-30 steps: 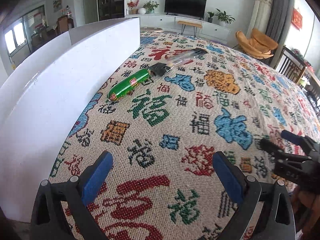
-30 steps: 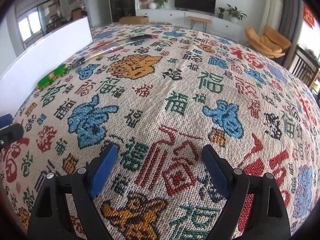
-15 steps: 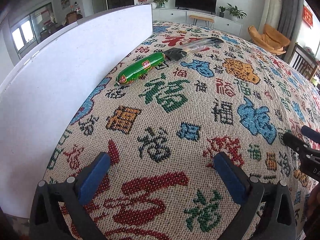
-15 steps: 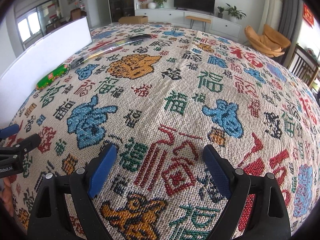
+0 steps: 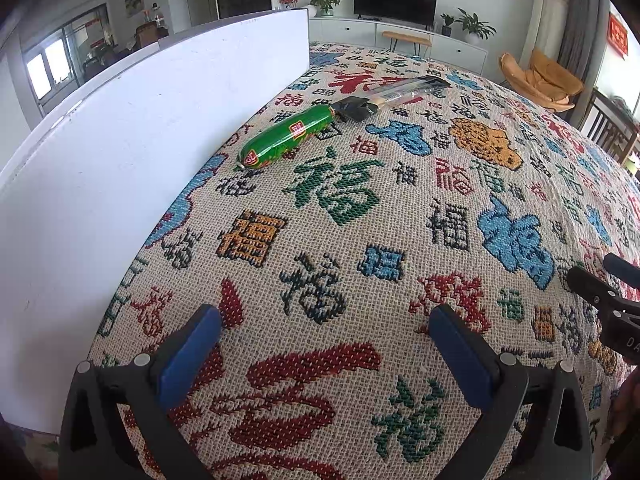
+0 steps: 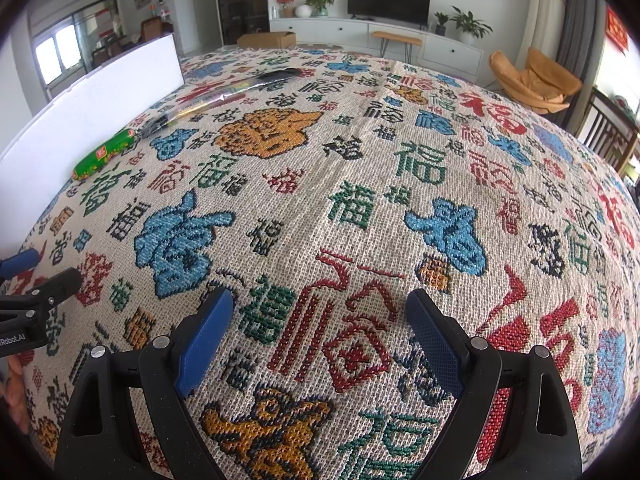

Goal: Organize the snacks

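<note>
Woven cloth (image 5: 400, 216) covered in coloured Chinese characters, red, green, blue and orange on a cream ground, spreads across the whole work surface. Behind it lies a living room, with a dark television (image 6: 389, 0) on a long white cabinet, potted plants beside it and an orange chair (image 6: 536, 80) off to the right.

Along the left edge of the cloth stands a tall white board (image 5: 120, 152), upright like a wall. Close beside its foot lies a green sausage snack (image 5: 288, 136) with a red and yellow label, resting flat and pointing away at a slant. At its far end, touching or nearly so, lies a long clear snack packet (image 5: 396, 94) with dark ends, also flat on the cloth and running on in much the same line.

Near me, the left gripper (image 5: 324, 354) hovers low over the cloth with its blue-padded fingers spread wide, nothing between them. It faces towards the sausage, which lies well ahead of it. The right gripper (image 6: 318, 336) is likewise spread wide and empty, over a red character further to the right, well apart from both snacks. Each tool's black tip shows at the edge of the other's view, so the two sit side by side.
</note>
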Tool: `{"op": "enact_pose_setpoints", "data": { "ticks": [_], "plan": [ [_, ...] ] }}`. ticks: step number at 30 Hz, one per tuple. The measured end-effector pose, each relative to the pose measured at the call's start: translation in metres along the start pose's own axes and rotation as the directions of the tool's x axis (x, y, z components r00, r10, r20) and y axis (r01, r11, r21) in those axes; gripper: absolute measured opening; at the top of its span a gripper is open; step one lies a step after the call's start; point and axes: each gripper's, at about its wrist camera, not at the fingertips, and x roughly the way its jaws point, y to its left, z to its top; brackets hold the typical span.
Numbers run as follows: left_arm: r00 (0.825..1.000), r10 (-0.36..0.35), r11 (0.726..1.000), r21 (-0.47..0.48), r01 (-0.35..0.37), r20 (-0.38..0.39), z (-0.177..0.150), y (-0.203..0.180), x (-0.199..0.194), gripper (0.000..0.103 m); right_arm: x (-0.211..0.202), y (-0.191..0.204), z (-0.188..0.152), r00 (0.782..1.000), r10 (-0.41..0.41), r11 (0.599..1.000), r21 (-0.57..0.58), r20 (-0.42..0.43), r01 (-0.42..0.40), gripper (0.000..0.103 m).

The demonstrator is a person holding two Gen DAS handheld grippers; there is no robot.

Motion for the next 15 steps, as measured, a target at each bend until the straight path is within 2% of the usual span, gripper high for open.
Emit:
{"op": "enact_pose_setpoints", "data": {
  "ticks": [3,7,9,12,15],
  "plan": [
    [1.0,0.018,0.999,-0.044,-0.018,-0.004,0.001,0.01,0.0,0.103,0.001,0.001,0.0,1.0,0.0,1.0,-0.001,-0.001,0.0,0.092],
    [0.999,0.032,0.999,-0.035,-0.032,0.002,0.0,0.008,0.0,0.103,0.002,0.001,0.001,1.0,0.006,1.0,-0.005,-0.005,-0.006,0.093],
    [1.0,0.029,0.999,-0.039,-0.029,0.003,0.0,0.009,0.001,0.103,0.006,0.004,0.012,0.998,0.027,0.999,-0.045,-0.062,-0.03,0.092],
    [1.0,0.03,0.999,-0.039,-0.03,0.006,0.0,0.008,0.001,0.103,0.02,0.009,0.054,0.989,0.102,0.994,-0.035,-0.106,-0.107,0.091],
    [1.0,0.029,0.999,-0.036,-0.029,0.007,0.001,0.008,0.002,0.103,0.043,0.017,0.114,0.975,0.203,0.977,0.09,-0.09,-0.195,0.091]
  ]
}}
